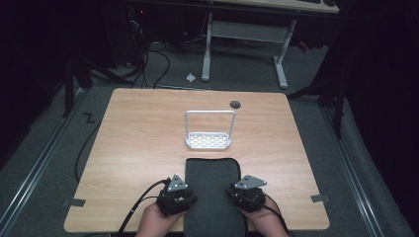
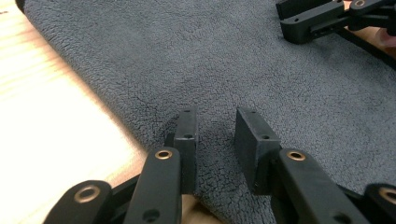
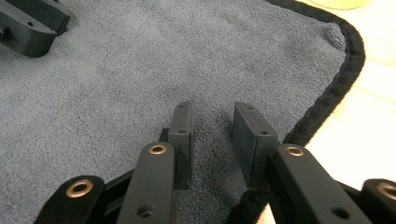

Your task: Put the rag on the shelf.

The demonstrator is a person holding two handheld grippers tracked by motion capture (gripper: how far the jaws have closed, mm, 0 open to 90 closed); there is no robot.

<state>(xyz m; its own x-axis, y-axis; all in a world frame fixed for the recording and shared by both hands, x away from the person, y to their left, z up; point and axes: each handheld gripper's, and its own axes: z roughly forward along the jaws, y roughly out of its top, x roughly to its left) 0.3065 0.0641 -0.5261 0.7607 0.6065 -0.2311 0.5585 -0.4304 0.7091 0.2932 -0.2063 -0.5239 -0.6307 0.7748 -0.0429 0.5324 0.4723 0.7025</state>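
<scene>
Both claws, left (image 1: 184, 193) and right (image 1: 239, 193), spread over the towel (image 1: 213, 187) at the worktop's near edge, may snag only its pile.

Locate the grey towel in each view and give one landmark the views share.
High view: grey towel bottom centre, before the white rack.
Left gripper view: covers the upper right, table at left.
Right gripper view: spreads left, black hem at right.
Shared landmark: the left gripper, over the towel's edge.
</scene>
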